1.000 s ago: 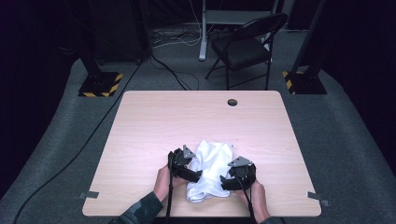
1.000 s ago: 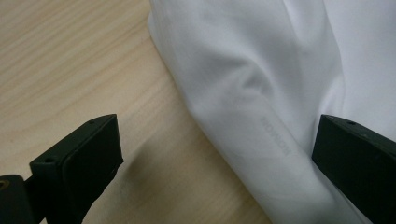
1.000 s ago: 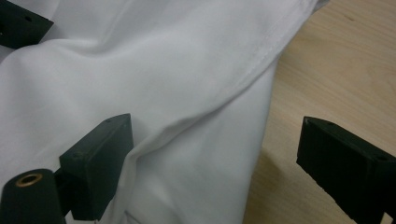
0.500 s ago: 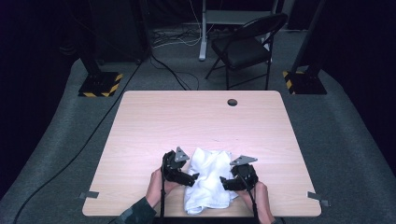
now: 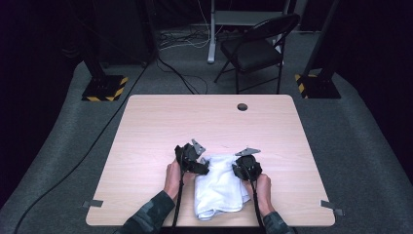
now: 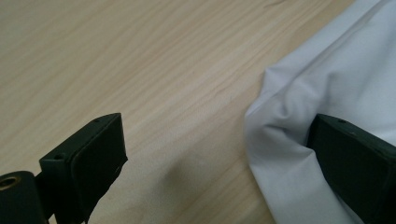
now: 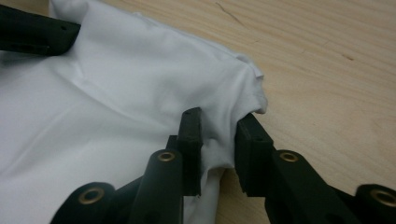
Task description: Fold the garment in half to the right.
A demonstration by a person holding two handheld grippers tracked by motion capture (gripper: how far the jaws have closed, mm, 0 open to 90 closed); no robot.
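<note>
A crumpled white cloth (image 5: 219, 187) lies on the wooden table (image 5: 146, 126) near its front edge. My left gripper (image 5: 197, 163) is at the cloth's far-left corner. Its jaws stand wide open (image 6: 217, 140), one over bare wood and the other resting against the cloth's edge (image 6: 345, 70). My right gripper (image 5: 238, 168) is at the cloth's far-right corner. Its jaws (image 7: 219, 135) have just been closing and now pinch a bunched fold of the cloth (image 7: 116, 102). A jaw of the left gripper (image 7: 37, 30) lies across the cloth at the top left of the right gripper view.
The table has a round cable hole (image 5: 242, 107) near its far edge. A black folding chair (image 5: 258, 48) stands on the floor beyond the table, between dark stands with striped bases (image 5: 104, 87). Tape marks sit at the table's front corners (image 5: 92, 203).
Both hands have shifted a little away from the person, up to the cloth's far corners. The cloth's far edge looks more gathered between the two grippers.
</note>
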